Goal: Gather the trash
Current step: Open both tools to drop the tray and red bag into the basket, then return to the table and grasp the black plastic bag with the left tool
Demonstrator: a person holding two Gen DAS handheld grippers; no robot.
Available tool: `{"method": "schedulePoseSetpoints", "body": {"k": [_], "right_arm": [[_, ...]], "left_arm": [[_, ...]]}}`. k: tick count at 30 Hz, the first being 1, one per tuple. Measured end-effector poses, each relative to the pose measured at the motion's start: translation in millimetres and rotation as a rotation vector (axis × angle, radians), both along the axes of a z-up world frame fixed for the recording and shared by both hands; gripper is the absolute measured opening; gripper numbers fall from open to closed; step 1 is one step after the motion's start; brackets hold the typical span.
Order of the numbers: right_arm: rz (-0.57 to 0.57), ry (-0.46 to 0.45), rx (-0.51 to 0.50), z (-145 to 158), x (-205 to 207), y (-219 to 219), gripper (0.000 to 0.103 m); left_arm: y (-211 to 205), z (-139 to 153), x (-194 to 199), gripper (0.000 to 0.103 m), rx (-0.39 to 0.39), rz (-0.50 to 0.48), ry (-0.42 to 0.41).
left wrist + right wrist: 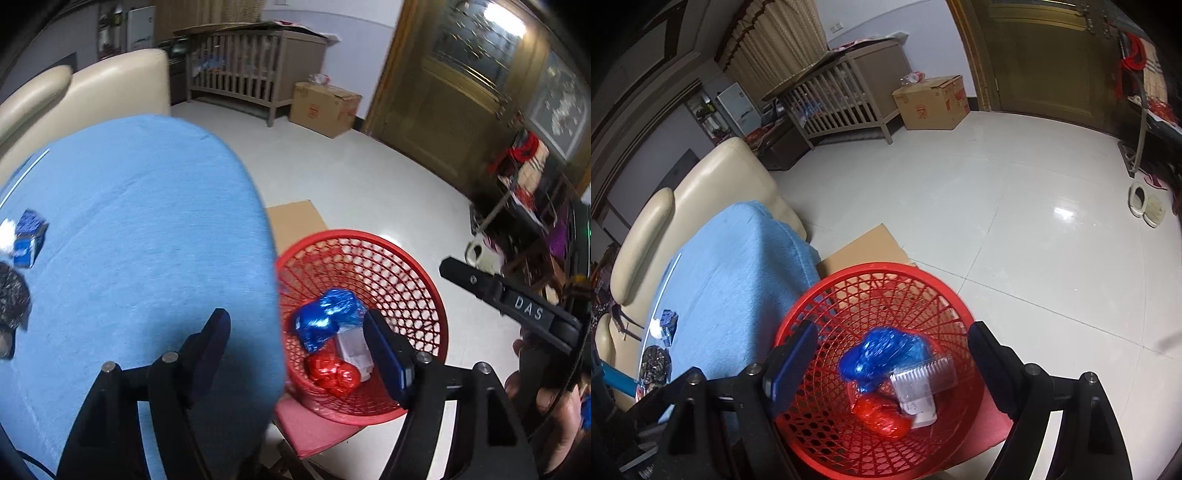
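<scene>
Nearest, both grippers, left [295, 345] and right [892, 360], fingers spread wide and gripping nothing, above red basket [812, 317] beside blue surface [147, 229], with blue wrapper [879, 352], red wrapper [881, 415] and perhaps clear packaging [923, 382] inside; farther left, more trash [27, 236] on surface.

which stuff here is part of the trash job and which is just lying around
Job: red basket, blue wrapper, red wrapper, clear plastic packet inside it; small blue box on the blue cloth.
Lying about: cardboard box, crib, slippers.
</scene>
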State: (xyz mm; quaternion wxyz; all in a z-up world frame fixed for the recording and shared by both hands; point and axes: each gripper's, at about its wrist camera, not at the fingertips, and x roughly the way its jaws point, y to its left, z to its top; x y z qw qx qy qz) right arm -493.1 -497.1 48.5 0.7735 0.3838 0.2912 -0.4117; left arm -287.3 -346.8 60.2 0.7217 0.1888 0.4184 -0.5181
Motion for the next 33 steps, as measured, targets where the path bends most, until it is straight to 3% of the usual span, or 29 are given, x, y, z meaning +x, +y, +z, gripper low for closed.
{"method": "schedulePoseSetpoints", "body": {"k": [10, 20, 33], "right_arm": [[0.131, 0.018, 0.002, 0, 50, 19, 0.086], [0.301, 0.045, -0.007, 1, 116, 52, 0.086], [0.436, 0.062, -0.039, 9, 172, 88, 0.086]], "left_arm": [[48, 14, 38, 0.075, -0.041, 0.129, -0.028], [111, 13, 95, 0.075, -0.058, 0.327, -0.032], [179, 4, 193, 0.075, -0.010, 0.584, -0.121]]}}
